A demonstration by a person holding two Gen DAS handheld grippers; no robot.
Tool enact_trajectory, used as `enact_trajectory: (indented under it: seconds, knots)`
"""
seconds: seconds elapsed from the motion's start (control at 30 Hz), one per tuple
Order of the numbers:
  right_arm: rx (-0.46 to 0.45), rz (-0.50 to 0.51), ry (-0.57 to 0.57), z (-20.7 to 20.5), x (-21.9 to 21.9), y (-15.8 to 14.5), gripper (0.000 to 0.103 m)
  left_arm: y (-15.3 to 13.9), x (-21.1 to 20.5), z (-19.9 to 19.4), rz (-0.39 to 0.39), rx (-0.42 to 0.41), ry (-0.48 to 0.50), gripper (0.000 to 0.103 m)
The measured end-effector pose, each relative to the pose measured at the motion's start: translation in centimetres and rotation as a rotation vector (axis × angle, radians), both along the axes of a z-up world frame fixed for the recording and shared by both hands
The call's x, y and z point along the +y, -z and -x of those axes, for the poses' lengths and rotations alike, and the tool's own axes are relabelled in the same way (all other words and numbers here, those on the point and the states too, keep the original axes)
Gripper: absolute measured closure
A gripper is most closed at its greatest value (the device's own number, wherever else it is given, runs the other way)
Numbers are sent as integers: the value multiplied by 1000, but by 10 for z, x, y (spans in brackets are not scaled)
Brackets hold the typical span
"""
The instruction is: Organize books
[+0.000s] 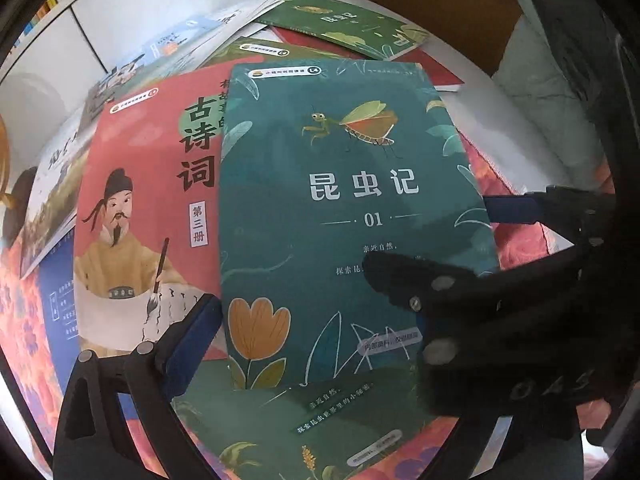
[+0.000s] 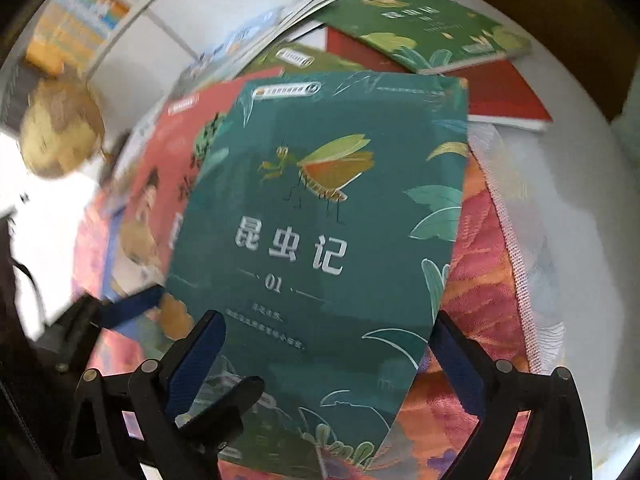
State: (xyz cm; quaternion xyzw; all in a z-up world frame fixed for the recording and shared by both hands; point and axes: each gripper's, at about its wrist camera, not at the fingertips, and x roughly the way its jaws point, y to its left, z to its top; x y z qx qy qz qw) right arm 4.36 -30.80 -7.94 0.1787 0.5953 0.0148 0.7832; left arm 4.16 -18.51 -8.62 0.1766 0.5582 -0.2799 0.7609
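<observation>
Right claw point(image 2: 326, 320) gapes wide, clamping nothing, astride the near end of the teal mantis-cover paperback point(image 2: 320, 200), which slants across a red poetry paperback point(image 1: 132, 200), so any tilt may let the unpinched book slide away.

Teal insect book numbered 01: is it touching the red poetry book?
Touching. In the left wrist view the teal insect book lies overlapping the red poetry book's right edge.
</observation>
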Motion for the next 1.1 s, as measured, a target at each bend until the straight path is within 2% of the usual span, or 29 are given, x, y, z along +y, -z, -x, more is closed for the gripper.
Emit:
enact_trajectory:
  seconds: [0.13, 0.3, 0.43, 0.53, 0.67, 0.73, 0.77, 0.83, 0.93, 1.1]
  knots:
    - [-3, -94, 15, 0, -8, 0, 2, -6, 15, -5, 51, 48, -41, 6]
    - [8, -102, -20, 10, 3, -5, 2, -19, 20, 11, 48, 27, 9, 6]
    - [29, -121, -62, 27, 16, -5, 2, -23, 34, 32, 46, 35, 5, 7]
    - [58, -128, -121, 41, 33, 0, 2, -19, 52, 52, 69, 92, -28, 7]
    - [107, -217, -229, 81, 45, 7, 1, -8, 85, 89, 93, 219, -70, 7]
    - [100, -246, -271, 97, 45, 7, 2, 1, 95, 92, 79, 247, -100, 7]
    - [95, -248, -261, 101, 42, 8, 6, 4, 99, 90, 66, 246, -121, 8]
    - [84, -307, -190, 101, 26, 11, 9, 5, 106, 79, 73, 251, -160, 22]
    - [49, -357, -101, 92, 13, 15, 13, 4, 111, 59, 95, 235, -214, 22]
    - [11, -349, -69, 78, 20, 14, 14, 10, 102, 49, 69, 232, -203, 22]
